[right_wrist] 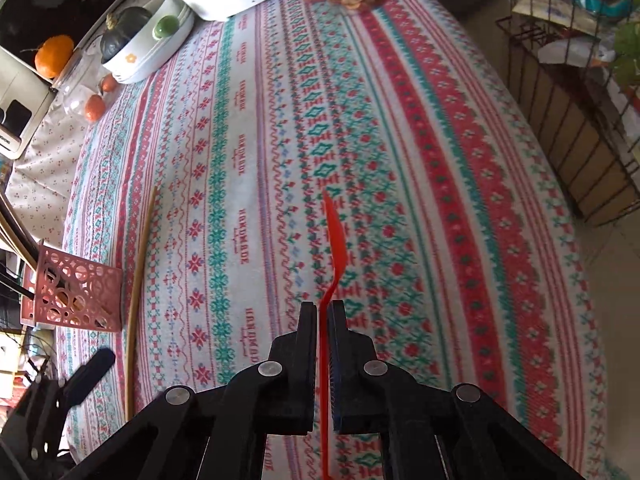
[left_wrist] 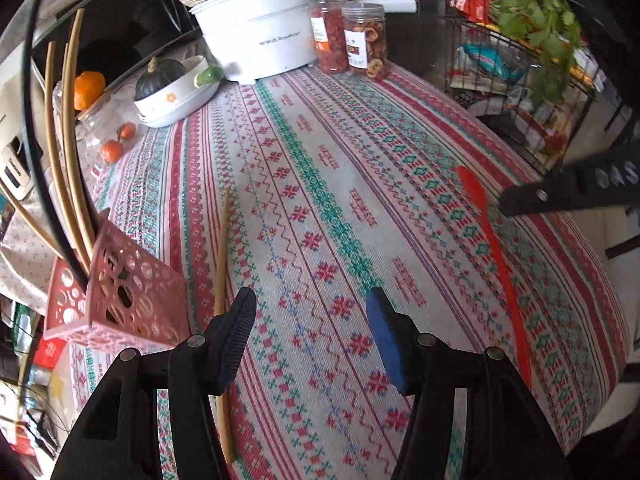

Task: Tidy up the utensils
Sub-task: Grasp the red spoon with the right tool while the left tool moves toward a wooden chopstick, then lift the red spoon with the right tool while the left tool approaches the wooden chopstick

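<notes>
Two grippers over one table with a red, green and white knit-pattern cloth [left_wrist: 320,184]. Left edge: a pink holder [left_wrist: 120,296] with cut-out circles, already stuffed with a few long sticks and a black rod leaning out past the edge. Just beside it a lone wooden chopstick [left_wrist: 222,264] lies flat on the cloth, running toward the near edge. Far left corner has a bowl [left_wrist: 176,100] with a dark squash in it, oranges next to it, then a white pot [left_wrist: 260,40] and two jars [left_wrist: 348,40] along the far edge. A wire rack [left_wrist: 520,92] with packets and greens stands past the right edge.

The left gripper [left_wrist: 312,340] hangs tilted down over the near middle, fingers apart, nothing in them, chopstick just left of it. The right gripper [right_wrist: 323,312] is clamped on a red spatula [right_wrist: 334,240] by the handle, blade pointing out toward the far edge, near the right side.
</notes>
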`<state>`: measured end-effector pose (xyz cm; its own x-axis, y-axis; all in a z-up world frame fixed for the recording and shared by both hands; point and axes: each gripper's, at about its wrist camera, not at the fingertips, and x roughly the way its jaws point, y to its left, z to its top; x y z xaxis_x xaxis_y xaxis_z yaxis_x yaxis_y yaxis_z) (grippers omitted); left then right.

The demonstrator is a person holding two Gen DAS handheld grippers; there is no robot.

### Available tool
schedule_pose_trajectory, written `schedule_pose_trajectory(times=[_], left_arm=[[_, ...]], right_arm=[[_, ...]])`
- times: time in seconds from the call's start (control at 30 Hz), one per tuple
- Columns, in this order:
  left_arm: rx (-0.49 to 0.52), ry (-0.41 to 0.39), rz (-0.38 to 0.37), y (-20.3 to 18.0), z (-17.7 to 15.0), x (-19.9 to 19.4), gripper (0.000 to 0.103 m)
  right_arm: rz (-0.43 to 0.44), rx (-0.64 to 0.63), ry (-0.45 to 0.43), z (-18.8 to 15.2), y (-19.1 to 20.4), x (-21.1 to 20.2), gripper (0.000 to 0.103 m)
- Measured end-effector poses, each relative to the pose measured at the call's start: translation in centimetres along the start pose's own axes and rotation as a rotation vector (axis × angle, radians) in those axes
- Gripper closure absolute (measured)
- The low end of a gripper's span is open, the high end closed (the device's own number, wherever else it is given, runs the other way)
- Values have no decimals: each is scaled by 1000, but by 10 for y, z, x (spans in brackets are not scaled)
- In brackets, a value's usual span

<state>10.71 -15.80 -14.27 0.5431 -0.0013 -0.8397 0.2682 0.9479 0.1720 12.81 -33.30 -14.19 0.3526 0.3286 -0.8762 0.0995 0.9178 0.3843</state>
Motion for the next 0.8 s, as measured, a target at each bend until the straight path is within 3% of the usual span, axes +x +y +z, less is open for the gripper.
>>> schedule_pose_trajectory(times=[0.2,0.4,0.8], left_arm=[[-162,20,111,13,53,53,43],[-311,80,156,35,72,90,43],[-438,106,42,56,68,100,45]], right_arm=[[28,5,-33,3,-6,-15,99],[47,-6,-32,5,3,-12,99],[22,-1,-10,10,1,0,94]])
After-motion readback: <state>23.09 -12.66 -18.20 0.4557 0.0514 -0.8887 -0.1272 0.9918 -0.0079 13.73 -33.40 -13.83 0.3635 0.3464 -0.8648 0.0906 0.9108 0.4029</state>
